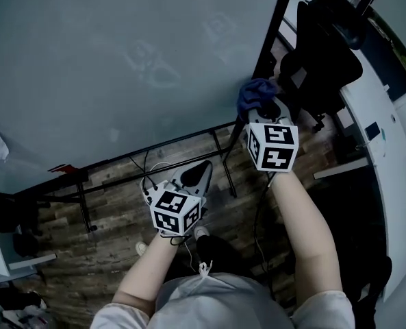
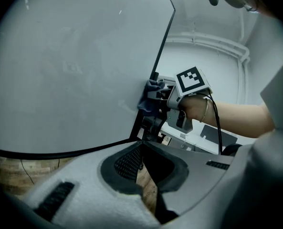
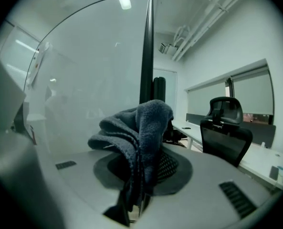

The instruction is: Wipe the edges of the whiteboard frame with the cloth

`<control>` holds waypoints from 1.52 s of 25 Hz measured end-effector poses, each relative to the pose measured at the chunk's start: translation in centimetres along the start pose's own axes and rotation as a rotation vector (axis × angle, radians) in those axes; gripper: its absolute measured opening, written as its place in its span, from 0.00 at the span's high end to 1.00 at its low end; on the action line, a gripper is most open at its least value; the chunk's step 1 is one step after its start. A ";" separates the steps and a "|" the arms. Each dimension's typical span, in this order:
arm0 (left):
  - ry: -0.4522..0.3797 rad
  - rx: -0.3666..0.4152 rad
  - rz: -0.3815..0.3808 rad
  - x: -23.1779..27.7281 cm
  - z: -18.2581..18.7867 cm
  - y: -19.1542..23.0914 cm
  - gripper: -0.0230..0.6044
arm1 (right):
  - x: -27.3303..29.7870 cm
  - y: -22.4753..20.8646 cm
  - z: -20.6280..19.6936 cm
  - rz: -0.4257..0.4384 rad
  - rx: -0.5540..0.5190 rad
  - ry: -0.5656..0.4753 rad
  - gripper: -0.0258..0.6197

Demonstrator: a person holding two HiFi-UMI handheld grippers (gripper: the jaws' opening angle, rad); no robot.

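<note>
The whiteboard (image 1: 120, 53) fills the upper left of the head view, and its black frame edge (image 1: 271, 29) runs down the right side to the lower corner. My right gripper (image 1: 261, 108) is shut on a dark blue cloth (image 1: 255, 93), which is bunched against that edge just above the corner. In the right gripper view the cloth (image 3: 136, 130) hangs folded between the jaws, with the frame edge (image 3: 147, 51) straight behind it. My left gripper (image 1: 197, 175) hangs lower, below the board's bottom rail (image 1: 155, 146), open and holding nothing. The left gripper view shows the cloth (image 2: 148, 99) on the frame (image 2: 160, 46).
A black office chair (image 1: 326, 53) stands close to the right of the frame, next to a white desk (image 1: 384, 142). The board's black stand legs (image 1: 223, 156) and loose cables (image 1: 144, 173) sit over the wood floor (image 1: 113, 218). The person's legs are at the bottom.
</note>
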State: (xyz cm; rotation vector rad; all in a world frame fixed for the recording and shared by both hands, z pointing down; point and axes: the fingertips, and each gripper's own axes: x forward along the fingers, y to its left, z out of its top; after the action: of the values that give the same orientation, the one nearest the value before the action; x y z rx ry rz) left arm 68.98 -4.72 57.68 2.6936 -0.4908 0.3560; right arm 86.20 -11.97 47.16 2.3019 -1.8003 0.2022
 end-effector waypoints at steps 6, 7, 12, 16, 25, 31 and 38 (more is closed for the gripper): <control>0.008 -0.031 0.019 0.5 -1.2 1.7 0.93 | 1.1 0.6 -5.4 -0.009 0.076 0.119 0.82; 0.012 -0.032 0.019 0.6 -1.4 1.8 0.93 | 1.3 0.4 -7.0 -0.012 0.091 0.147 0.82; 0.034 -0.047 0.026 1.2 -2.9 2.2 0.93 | 2.4 -0.1 -12.4 -0.021 0.125 0.220 0.82; 0.050 -0.074 0.035 1.4 -4.6 2.6 0.93 | 3.0 0.1 -15.7 -0.023 0.143 0.276 0.82; 0.068 -0.112 0.074 0.5 -7.1 4.3 0.93 | 4.0 1.0 -19.3 -0.025 0.184 0.337 0.82; 0.041 -0.140 0.143 -2.9 -7.4 7.6 0.93 | 4.6 6.0 -19.7 0.019 0.174 0.356 0.82; 0.023 -0.195 0.211 -7.2 -8.7 11.5 0.93 | 4.9 11.9 -19.4 0.049 0.162 0.371 0.83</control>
State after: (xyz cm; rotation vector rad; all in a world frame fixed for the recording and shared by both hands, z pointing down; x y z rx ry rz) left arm 56.52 -9.07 66.88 2.4533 -0.7642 0.3749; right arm 76.28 -14.49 68.09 2.1415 -1.7002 0.7552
